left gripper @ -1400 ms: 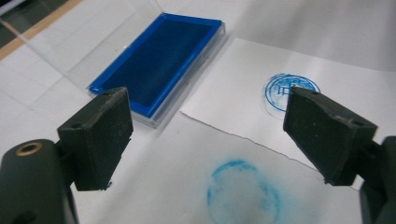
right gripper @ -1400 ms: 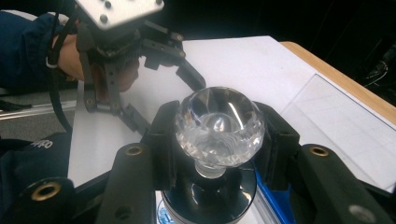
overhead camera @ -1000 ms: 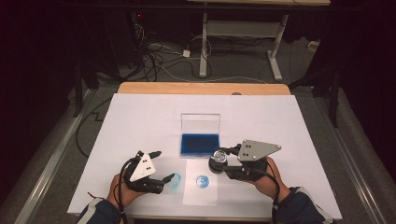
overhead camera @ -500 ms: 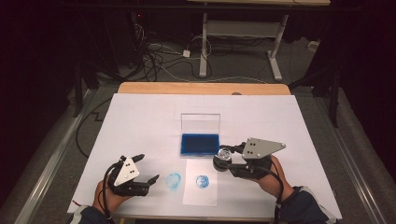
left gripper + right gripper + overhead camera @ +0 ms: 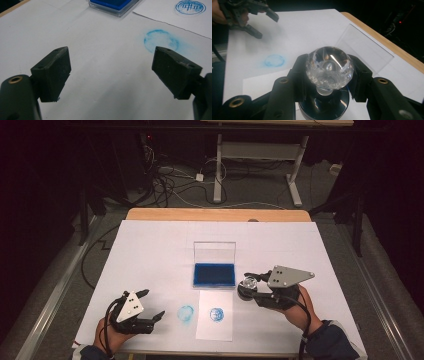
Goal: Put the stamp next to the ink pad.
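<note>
White covering runs across the whole counter (image 5: 150,250), with dark floor and cables beyond it. Your right gripper (image 5: 248,287) has its jaws clenched on the neck of the round stamp (image 5: 329,68), under its faceted glass knob, and carries it just beside the blue ink pad (image 5: 214,274), whose clear lid stands open behind it. Your left gripper (image 5: 150,307) rests with its jaws released and holding nothing, the faint blue smudge (image 5: 161,41) just ahead of its jaw tips.

To ink or press well, keep the stamp upright between your jaws, bring it down flat and lift straight off without sliding, so the mark comes out crisp like the print (image 5: 216,314) on the paper sheet (image 5: 215,330) rather than like that smudge. Your free jaws could pin the sheet's near edge first.

The stamp's face is hidden under its dark base, so you cannot tell how much ink it carries. The print's design is too small to read.
</note>
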A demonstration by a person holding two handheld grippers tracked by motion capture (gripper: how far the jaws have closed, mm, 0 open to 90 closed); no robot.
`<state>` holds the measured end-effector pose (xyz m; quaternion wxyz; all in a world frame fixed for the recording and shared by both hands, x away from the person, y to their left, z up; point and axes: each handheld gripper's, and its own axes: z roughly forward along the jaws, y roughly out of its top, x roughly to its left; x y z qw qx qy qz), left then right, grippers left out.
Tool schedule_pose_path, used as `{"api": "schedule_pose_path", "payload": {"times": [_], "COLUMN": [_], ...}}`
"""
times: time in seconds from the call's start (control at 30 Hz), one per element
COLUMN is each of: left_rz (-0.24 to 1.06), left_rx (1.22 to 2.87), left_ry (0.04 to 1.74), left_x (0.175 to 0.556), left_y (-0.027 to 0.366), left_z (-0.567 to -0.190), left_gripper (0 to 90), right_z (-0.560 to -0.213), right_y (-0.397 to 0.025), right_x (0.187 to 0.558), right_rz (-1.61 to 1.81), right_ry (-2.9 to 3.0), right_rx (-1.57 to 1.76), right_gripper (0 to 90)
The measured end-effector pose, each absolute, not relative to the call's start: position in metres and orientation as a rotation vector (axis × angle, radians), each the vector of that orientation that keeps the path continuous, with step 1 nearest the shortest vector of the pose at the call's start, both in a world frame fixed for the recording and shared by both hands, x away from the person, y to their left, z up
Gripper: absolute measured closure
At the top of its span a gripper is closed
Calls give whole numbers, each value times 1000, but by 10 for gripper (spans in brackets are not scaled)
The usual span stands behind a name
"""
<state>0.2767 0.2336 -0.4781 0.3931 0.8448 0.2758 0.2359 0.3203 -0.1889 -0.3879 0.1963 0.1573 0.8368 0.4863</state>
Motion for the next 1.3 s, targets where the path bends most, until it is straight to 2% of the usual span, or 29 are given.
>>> {"api": "schedule_pose_path", "payload": {"times": [0.53,1.3], "left_rz": [588,579], "left_rx": [2156,2167], "left_ry": [694,699], "left_x": [276,276], "left_y": [229,228], "left_z": [-479,-482], "left_gripper": [148,149], "right_z": [-389,-423], "right_y": [-205,-187], "right_x": [346,404], "right_rz": [1287,1156], "right_ry": [2291,2333], "right_rx": [562,690], "right_gripper": [566,565]}}
